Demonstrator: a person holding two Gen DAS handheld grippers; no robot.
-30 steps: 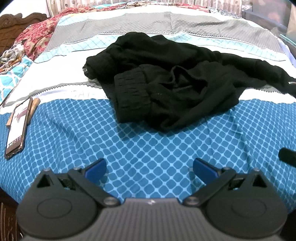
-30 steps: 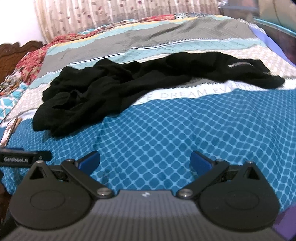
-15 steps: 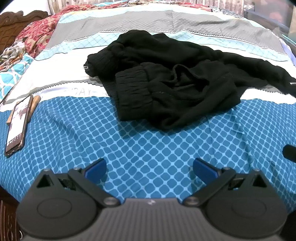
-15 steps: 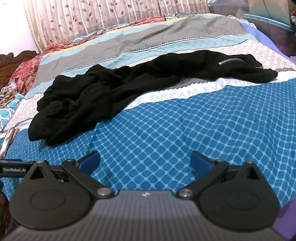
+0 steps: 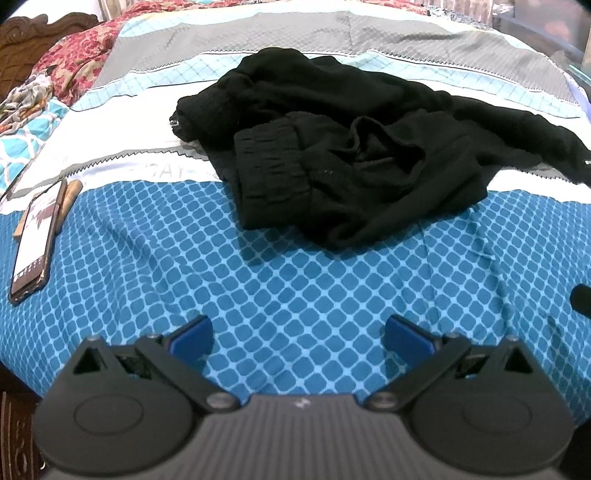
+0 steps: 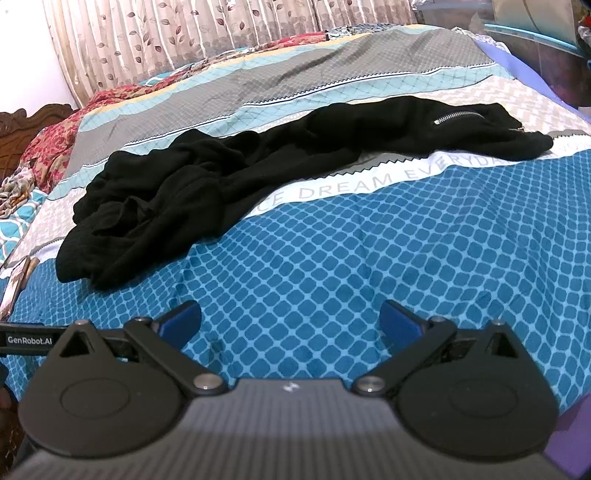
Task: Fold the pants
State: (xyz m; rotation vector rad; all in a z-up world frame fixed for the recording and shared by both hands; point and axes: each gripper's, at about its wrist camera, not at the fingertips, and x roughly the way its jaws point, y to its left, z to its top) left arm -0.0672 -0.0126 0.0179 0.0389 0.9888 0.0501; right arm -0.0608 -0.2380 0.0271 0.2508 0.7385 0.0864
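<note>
Black pants [image 5: 351, 155] lie crumpled on the bed's patterned cover [image 5: 295, 288], a ribbed cuff [image 5: 273, 166] folded over at the front left. In the right wrist view the pants [image 6: 229, 184] stretch from a bunched heap at the left to a zipped end [image 6: 458, 116] at the far right. My left gripper [image 5: 298, 334] is open above the blue part of the cover, short of the heap and holding nothing. My right gripper [image 6: 290, 317] is open too, with only blue cover between its fingers.
A phone [image 5: 35, 240] lies screen up near the bed's left edge beside a wooden stick [image 5: 70, 195]. A carved wooden headboard [image 6: 29, 122] and red floral bedding [image 5: 77, 62] are at the far left. Curtains [image 6: 184, 33] hang behind the bed.
Both grippers have shifted slightly toward the bed; the pants sit a little lower and larger in each view. The pants themselves have not moved. Both jaws stay open.
</note>
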